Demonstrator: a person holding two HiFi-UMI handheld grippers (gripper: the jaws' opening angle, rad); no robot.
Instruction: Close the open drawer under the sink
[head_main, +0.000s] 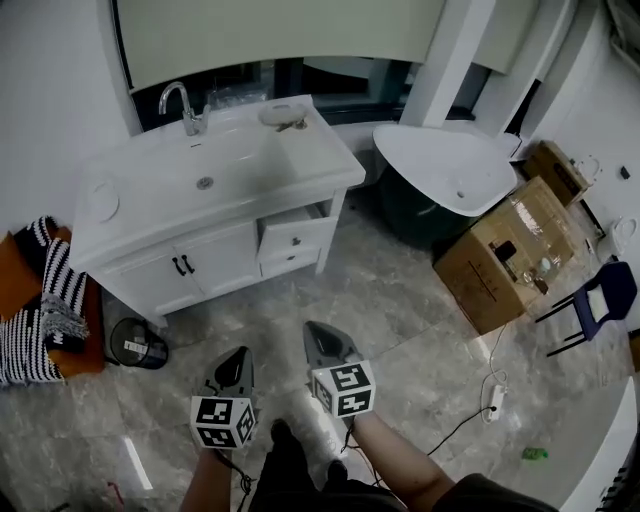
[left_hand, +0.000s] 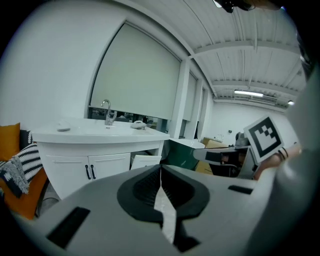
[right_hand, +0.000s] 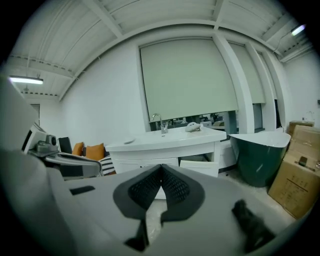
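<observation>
The white vanity (head_main: 190, 262) with its sink (head_main: 205, 180) stands at the far side of the marble floor. Its upper right drawer (head_main: 293, 236) is pulled partly out; the drawer below it sits flush. My left gripper (head_main: 236, 362) and right gripper (head_main: 318, 335) hover side by side over the floor, well short of the vanity, and point toward it. Both are shut with nothing between the pads. The open drawer (left_hand: 146, 161) shows just beyond the left gripper (left_hand: 160, 167) in the left gripper view. In the right gripper view the drawer (right_hand: 199, 167) lies right of the right gripper (right_hand: 161, 167).
A dark green bathtub (head_main: 450, 170) with a white rim stands right of the vanity, with cardboard boxes (head_main: 510, 250) and a blue chair (head_main: 600, 295) beyond. A power strip (head_main: 493, 400) and its cable lie on the floor at right. Striped cushions (head_main: 45, 300) and a round black device (head_main: 138, 343) sit at left.
</observation>
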